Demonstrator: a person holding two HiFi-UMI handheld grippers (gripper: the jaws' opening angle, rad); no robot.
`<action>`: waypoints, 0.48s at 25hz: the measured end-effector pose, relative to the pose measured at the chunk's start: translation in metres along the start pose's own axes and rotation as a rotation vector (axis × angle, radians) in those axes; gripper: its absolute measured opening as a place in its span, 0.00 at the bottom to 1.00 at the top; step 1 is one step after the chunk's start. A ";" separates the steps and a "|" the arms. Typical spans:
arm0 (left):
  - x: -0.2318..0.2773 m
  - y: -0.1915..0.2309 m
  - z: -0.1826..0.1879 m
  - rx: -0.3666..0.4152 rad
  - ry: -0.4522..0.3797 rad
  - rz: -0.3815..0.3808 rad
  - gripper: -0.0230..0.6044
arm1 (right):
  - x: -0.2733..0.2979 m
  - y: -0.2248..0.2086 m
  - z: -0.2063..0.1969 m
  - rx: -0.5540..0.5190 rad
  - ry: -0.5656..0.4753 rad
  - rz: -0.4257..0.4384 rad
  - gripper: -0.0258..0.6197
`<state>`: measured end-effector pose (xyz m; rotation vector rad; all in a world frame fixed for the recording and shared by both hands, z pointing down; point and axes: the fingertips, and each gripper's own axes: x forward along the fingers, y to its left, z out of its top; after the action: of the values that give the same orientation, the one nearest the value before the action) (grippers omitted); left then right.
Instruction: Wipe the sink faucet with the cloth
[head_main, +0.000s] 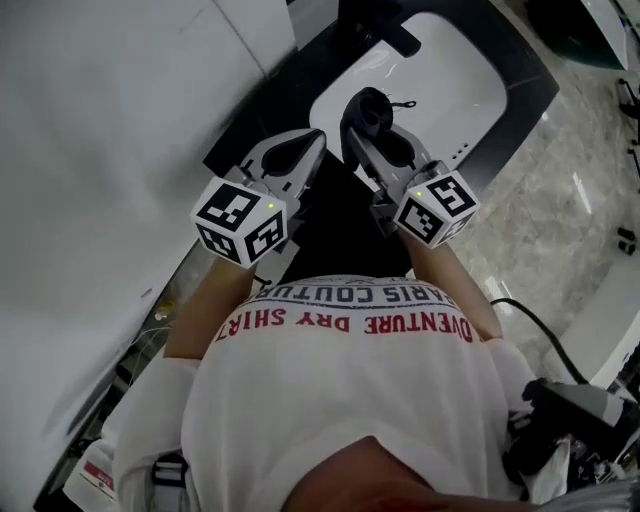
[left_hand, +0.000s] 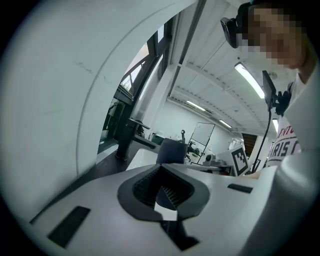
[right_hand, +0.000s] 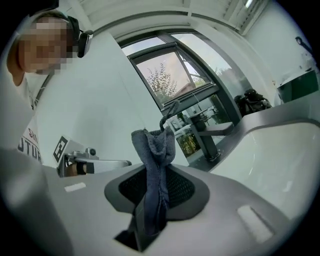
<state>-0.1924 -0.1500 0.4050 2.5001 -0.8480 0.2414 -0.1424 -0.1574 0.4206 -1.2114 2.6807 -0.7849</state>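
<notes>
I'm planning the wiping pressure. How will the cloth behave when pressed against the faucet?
Likely floppy: the cloth bunches and folds where the jaws pinch it, so it should wrap around the faucet. It is probably light and thin. Its fuzzy weave suggests it will grip rather than slip.

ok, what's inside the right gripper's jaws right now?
A dark blue-grey cloth, pinched between the jaws, with its bunched top sticking up past them. Its lower end runs down into the slot behind the jaws and is covered there.
</notes>
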 end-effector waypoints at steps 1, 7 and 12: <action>0.000 0.004 0.000 0.004 0.004 -0.019 0.04 | 0.003 0.000 -0.004 -0.009 0.001 -0.025 0.16; -0.004 0.020 0.008 0.006 0.011 -0.089 0.04 | 0.028 -0.002 0.016 -0.103 -0.031 -0.113 0.16; -0.005 0.035 0.009 -0.017 0.009 -0.125 0.04 | 0.072 -0.015 0.053 -0.206 -0.106 -0.158 0.16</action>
<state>-0.2175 -0.1764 0.4096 2.5231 -0.6838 0.2021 -0.1662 -0.2399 0.3913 -1.4808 2.6558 -0.4536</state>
